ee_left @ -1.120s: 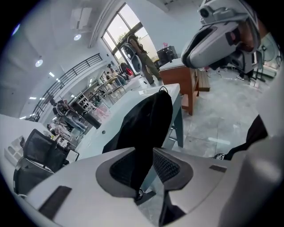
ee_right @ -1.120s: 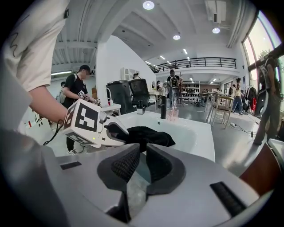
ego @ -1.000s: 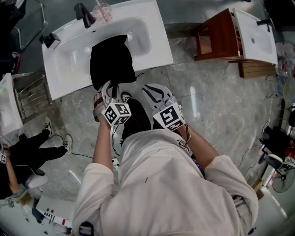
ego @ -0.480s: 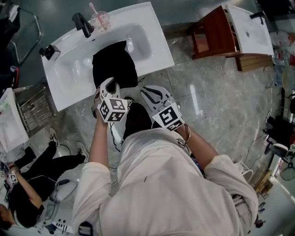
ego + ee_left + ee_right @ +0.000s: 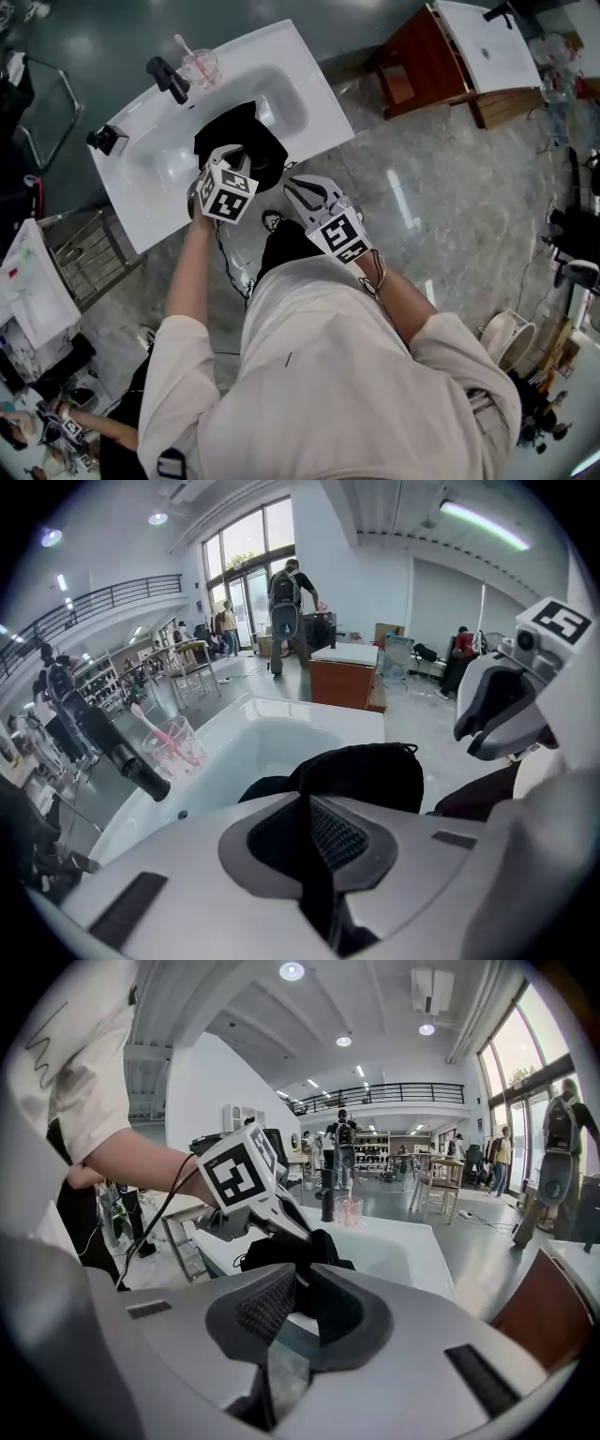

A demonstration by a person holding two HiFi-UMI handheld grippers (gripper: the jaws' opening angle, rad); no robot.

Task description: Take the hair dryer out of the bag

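Bumping the black faucet, or tipping the cup just right of it, is the first hazard; both stand at the back rim of the white sink, and a hasty lift could swing the load into them. The black bag lies slumped in the basin; the hair dryer is not in sight, and I judge it to be inside that bag. The left gripper has just been closing its jaws and now has them clamped on a fold of the bag's upper cloth; a thin fold could slip from the pads, letting the weight inside drop back against the basin. Further right, the right gripper hovers off the sink's front edge, its jaws drawn nearly together with nothing between them; it would have to widen before reaching in, and the left pinch may be holding the bag's mouth shut against it.

Counted left to right: one faucet; one cup holding one pink toothbrush; one sink; one bag; two grippers; one wooden cabinet; no hair dryer visible.
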